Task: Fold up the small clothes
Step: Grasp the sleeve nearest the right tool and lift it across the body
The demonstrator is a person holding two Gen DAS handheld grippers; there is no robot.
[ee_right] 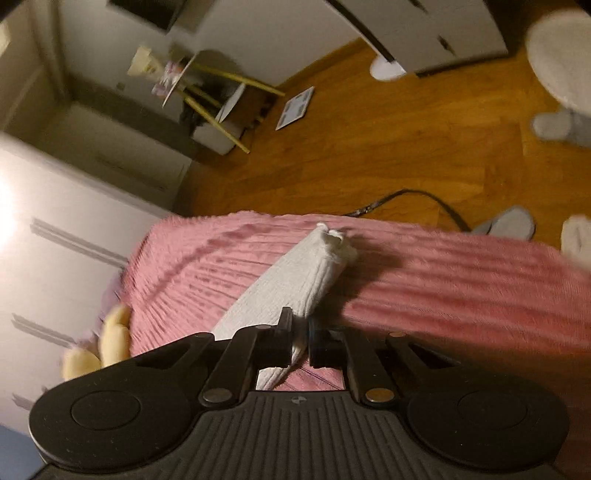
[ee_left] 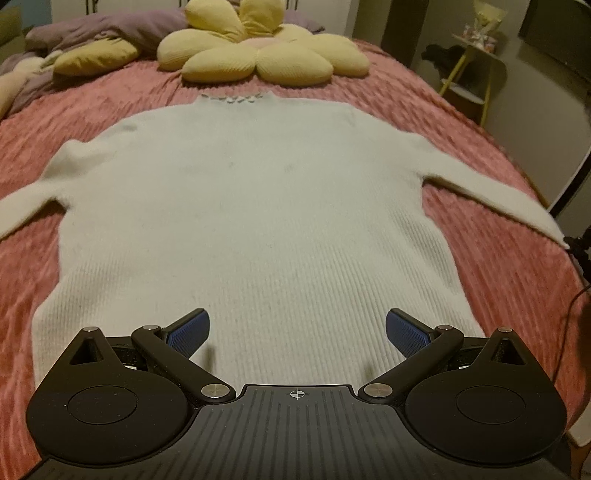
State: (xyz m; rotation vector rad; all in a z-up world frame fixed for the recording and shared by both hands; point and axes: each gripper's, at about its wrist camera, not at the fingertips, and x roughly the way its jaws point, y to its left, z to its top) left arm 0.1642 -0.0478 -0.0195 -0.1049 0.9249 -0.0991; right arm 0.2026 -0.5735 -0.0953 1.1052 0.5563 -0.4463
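Observation:
A white ribbed knit sweater lies flat on the pink bedspread, collar at the far end and both sleeves spread out sideways. My left gripper is open and empty, hovering just above the sweater's hem, its blue pads wide apart. In the right wrist view, my right gripper is shut on the sweater's right sleeve. The sleeve stretches away from the jaws, and its cuff lies near the bed's edge.
A yellow flower-shaped cushion and purple bedding lie at the head of the bed. A small yellow-legged side table, a white scale, a black cable and grey slippers are on the wood floor past the bed's edge.

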